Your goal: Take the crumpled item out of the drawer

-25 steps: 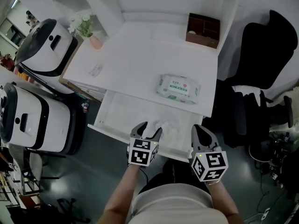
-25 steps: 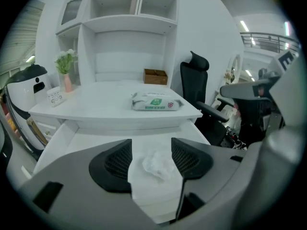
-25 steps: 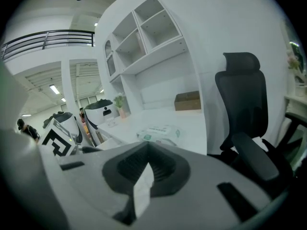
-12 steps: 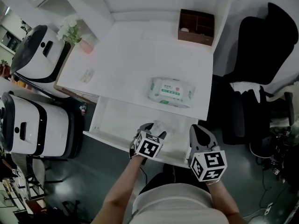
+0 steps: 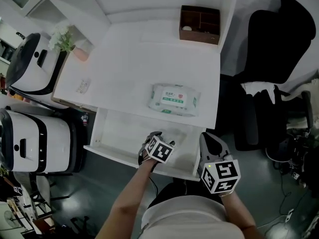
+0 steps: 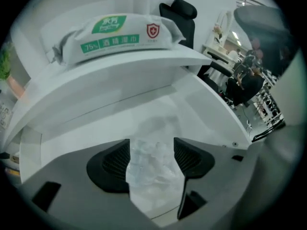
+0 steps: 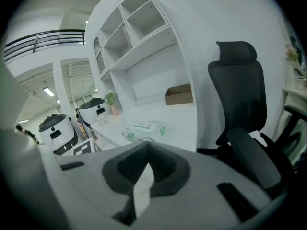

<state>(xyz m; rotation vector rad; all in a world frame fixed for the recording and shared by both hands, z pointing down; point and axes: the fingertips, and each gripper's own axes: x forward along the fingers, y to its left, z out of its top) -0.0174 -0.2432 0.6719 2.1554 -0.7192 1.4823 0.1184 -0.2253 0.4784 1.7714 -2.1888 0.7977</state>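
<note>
The white drawer (image 5: pixel 115 135) stands pulled out under the desk (image 5: pixel 134 59). In it lies a crumpled white item (image 6: pixel 151 163), mostly hidden in the head view by my left gripper (image 5: pixel 152 137). That left gripper (image 6: pixel 151 146) reaches into the drawer with its jaws opening. The crumpled item sits between its two dark pads (image 6: pixel 113 163), and I see no squeeze on it. My right gripper (image 5: pixel 207 139) hovers at the drawer's right front corner. In its own view the right gripper (image 7: pixel 146 151) has its jaws together and holds nothing.
A pack of wet wipes (image 5: pixel 174 99) lies on the desk just behind the drawer. A brown wooden organiser (image 5: pixel 199 24) stands at the back right, a flower pot (image 5: pixel 75 51) at the left. Two white machines (image 5: pixel 30 133) stand left, and a black chair (image 5: pixel 279 49) stands right.
My left gripper has pushed forward and down into the drawer, over the crumpled item, and its jaws have widened. The right gripper has hardly moved. The head view has tilted slightly.
</note>
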